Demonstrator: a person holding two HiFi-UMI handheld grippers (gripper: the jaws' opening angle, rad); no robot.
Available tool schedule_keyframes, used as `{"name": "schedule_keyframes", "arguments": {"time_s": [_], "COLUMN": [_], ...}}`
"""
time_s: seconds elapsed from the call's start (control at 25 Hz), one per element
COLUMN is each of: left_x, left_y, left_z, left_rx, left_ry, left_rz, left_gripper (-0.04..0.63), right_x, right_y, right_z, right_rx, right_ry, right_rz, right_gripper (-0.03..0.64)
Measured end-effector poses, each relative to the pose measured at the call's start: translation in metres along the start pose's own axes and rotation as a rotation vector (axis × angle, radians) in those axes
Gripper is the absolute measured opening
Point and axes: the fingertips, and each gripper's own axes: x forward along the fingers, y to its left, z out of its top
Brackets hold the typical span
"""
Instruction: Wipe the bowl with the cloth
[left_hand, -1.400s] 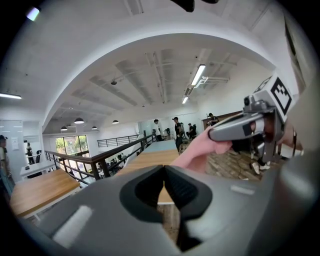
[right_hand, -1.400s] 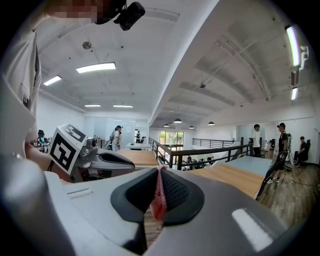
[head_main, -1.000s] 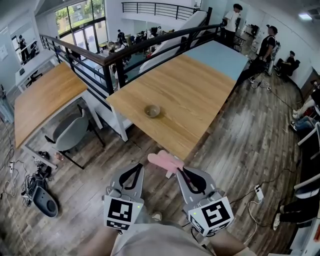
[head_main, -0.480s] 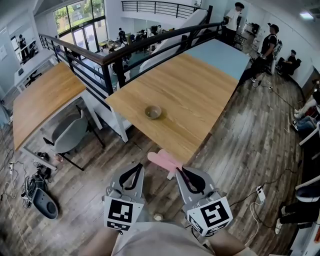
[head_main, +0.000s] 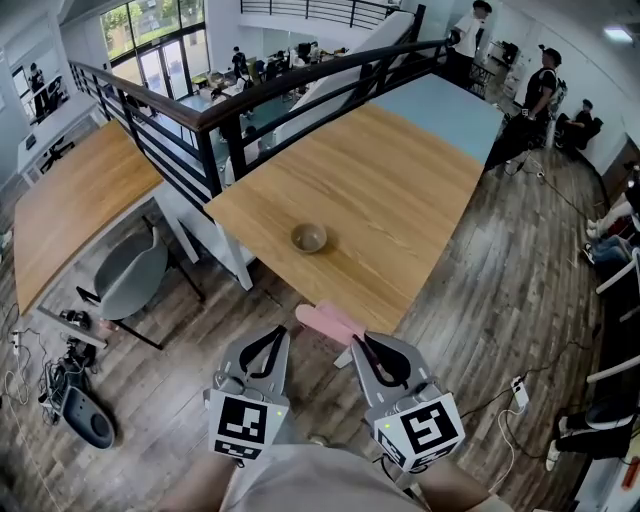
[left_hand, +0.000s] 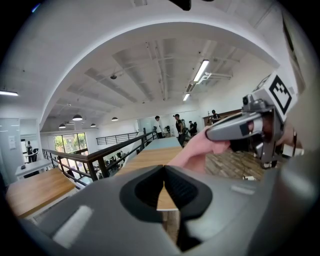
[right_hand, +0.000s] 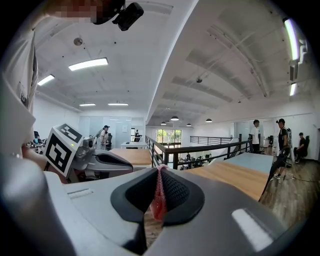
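Wooden table (head_main: 400, 190) lies open round the bowl (head_main: 309, 237) by its near edge; short of it, right gripper (head_main: 362, 342) fingers clamp the cloth (head_main: 328, 320), left gripper (head_main: 277, 333) fingers together.

Bright, even white light fills the head view, coming from the tall windows (head_main: 160, 35) at the upper left and a ceiling panel (head_main: 612, 33) at the upper right. The wooden table (head_main: 380, 190) carries a soft sheen with only faint shadow beneath it, and the black railing (head_main: 300, 90) bows with lens distortion. Both gripper views are strong fisheye with black corners and curved ceiling lines; a fluorescent strip (right_hand: 88, 64) burns out to white, and the left gripper (left_hand: 164, 170) and right gripper (right_hand: 159, 171) loom soft and out of focus up close.
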Motion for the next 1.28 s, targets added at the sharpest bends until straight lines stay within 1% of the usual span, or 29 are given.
{"name": "schedule_keyframes", "arguments": {"time_s": [0.2,0.4,0.52,0.88,1.04,1.28], "left_x": [0.047,0.092,0.119,0.19,0.215,0.245], "left_y": [0.045,0.082,0.113,0.204,0.229,0.251], "left_z": [0.0,0.011,0.015,0.025,0.024,0.028], "left_rx": [-0.002,0.007,0.01,0.024,0.032,0.028], "left_ry": [0.009,0.014,0.012,0.017,0.014,-0.001], "left_rz": [-0.036,-0.096,-0.122,-0.163,-0.194,-0.221], "left_gripper": [0.003,0.003,0.003,0.003,0.003,0.003], "right_x": [0.058,0.104,0.139,0.242,0.277,0.308], "right_y": [-0.021,-0.044,-0.057,-0.089,-0.102,-0.118], "right_z": [0.011,0.027,0.038,0.063,0.07,0.076], "right_rx": [0.005,0.02,0.019,0.028,0.029,0.032], "right_ry": [0.017,0.042,0.052,0.066,0.062,0.064], "right_rz": [-0.025,-0.068,-0.094,-0.142,-0.171,-0.197], "right_gripper": [0.014,0.014,0.014,0.014,0.014,0.014]}}
